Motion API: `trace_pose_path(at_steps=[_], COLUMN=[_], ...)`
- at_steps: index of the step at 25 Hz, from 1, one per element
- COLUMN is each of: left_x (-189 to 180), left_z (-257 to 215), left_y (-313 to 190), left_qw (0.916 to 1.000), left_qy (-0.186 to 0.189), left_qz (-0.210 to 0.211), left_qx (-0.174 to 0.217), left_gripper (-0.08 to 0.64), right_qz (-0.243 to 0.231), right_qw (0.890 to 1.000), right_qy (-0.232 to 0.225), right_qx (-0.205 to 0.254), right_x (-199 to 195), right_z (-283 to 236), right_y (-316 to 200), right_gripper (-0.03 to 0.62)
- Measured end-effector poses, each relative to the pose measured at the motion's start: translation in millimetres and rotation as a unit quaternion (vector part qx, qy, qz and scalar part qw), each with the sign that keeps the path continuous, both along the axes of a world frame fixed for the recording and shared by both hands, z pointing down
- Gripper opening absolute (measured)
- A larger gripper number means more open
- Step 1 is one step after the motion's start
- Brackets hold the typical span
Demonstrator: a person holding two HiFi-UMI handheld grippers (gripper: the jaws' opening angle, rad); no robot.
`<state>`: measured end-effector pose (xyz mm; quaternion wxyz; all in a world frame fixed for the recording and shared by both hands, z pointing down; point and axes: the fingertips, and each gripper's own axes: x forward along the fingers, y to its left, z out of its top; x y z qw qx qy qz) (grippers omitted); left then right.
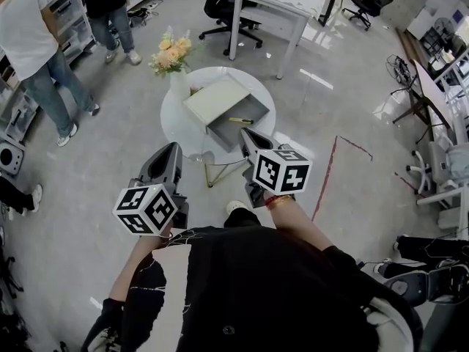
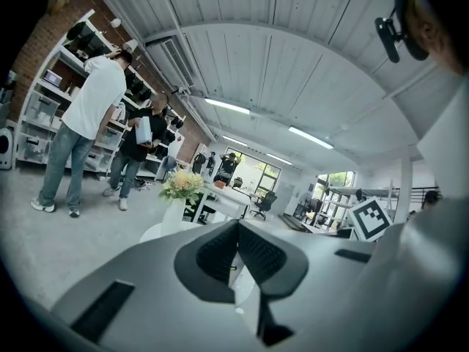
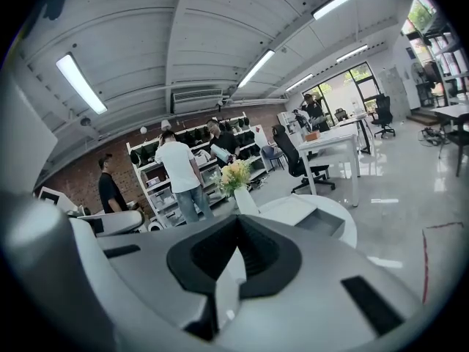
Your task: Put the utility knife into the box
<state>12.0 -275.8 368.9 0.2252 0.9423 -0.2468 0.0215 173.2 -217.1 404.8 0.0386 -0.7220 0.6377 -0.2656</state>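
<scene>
- The utility knife (image 1: 240, 120) is lying inside the open box (image 1: 221, 135) on the table (image 1: 176, 125)
- Left gripper (image 1: 174, 147) and right gripper (image 1: 244, 132) are hovering nearby, jaws together, empty

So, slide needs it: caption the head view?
Left gripper and right gripper, jaws shut, before a round table with knife in open box, flowers beside.

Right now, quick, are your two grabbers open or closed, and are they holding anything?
Left gripper: shut, holding nothing.
Right gripper: shut, holding nothing.
</scene>
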Motion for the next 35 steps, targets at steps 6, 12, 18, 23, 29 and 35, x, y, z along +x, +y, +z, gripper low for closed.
trace_pose_path(at_steps=[6, 12, 18, 23, 29, 35], left_x=[-1.2, -1.3, -2.7, -1.7, -1.6, -3.2], left_z=[-0.7, 3.3, 8.9, 8.4, 8.1, 9.7], left_y=[8.5, 13.2, 16.8, 15.0, 14.0, 13.0], left_qw=[1.0, 1.0, 0.9999, 0.9999, 0.9999, 0.9999], left_qy=[0.002, 0.002, -0.001, 0.0, 0.002, 0.001], left_qz=[0.003, 0.004, 0.004, 0.004, 0.004, 0.004], left_qx=[-0.002, -0.003, -0.01, -0.011, -0.009, -0.011], left_gripper=[0.011, 0.011, 0.011, 0.011, 0.011, 0.011], right_qz=[-0.004, -0.007, -0.008, -0.008, -0.007, -0.003], right_qw=[1.0, 1.0, 1.0, 1.0, 1.0, 1.0], right_qy=[0.004, 0.005, 0.003, 0.004, 0.005, 0.004], right_qx=[-0.005, -0.009, -0.016, -0.018, -0.015, -0.018], right_x=[-5.5, -8.4, -10.1, -9.0, -8.5, -9.4], right_z=[0.0, 4.8, 9.9, 10.3, 9.7, 12.1], right_y=[8.1, 13.0, 16.1, 13.8, 13.6, 14.2], right_gripper=[0.005, 0.005, 0.005, 0.005, 0.005, 0.005])
